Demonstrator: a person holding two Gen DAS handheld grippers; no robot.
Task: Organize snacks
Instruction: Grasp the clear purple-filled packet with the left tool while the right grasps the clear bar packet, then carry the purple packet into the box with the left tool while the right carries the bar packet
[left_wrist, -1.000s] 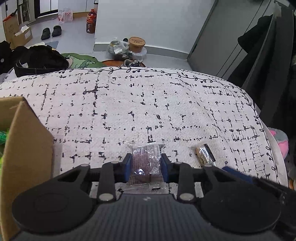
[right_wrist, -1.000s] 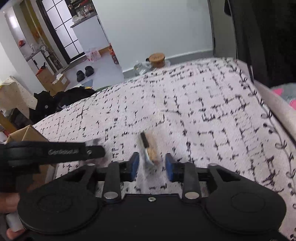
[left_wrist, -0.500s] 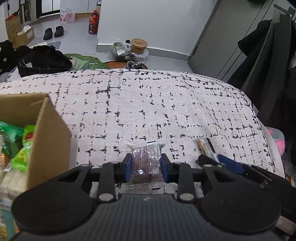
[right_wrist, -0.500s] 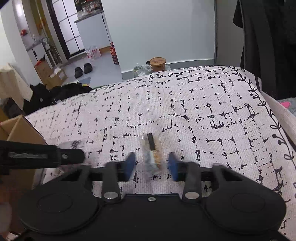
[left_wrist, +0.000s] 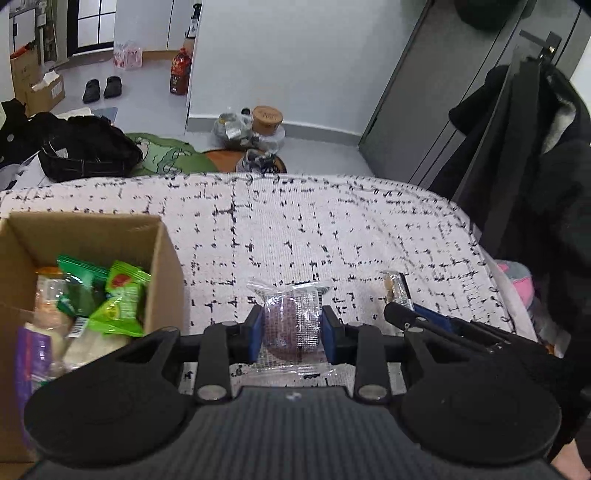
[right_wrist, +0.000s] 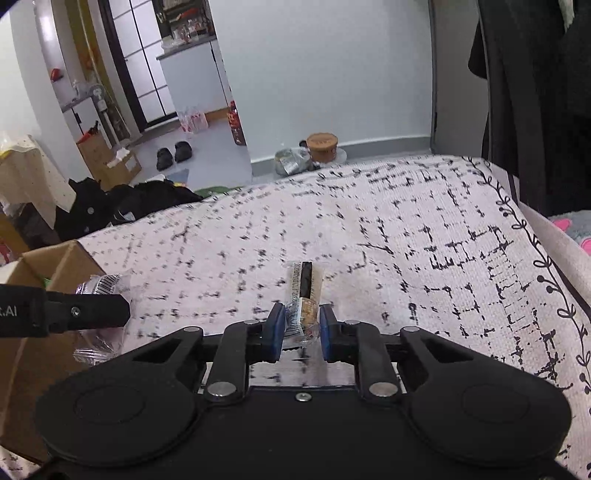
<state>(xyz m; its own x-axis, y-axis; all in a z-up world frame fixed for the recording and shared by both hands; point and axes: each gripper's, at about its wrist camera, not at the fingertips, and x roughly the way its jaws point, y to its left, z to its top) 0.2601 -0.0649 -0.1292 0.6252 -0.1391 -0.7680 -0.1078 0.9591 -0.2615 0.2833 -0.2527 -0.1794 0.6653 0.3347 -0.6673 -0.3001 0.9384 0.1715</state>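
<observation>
Above the patterned bedspread (left_wrist: 332, 229), the left hand-held gripper (left_wrist: 291, 328) is clamped on a clear-wrapped purple snack (left_wrist: 291, 321), held just right of an open cardboard box (left_wrist: 162, 266) that already contains green snack packets (left_wrist: 118, 299) and other wrapped items. Beside it, the right hand-held gripper (right_wrist: 303, 328) has just been closing, and its blue pads (right_wrist: 277, 332) now pinch the near end of a slim wrapped snack bar (right_wrist: 304, 291), whose far end points away over the bedspread.
</observation>
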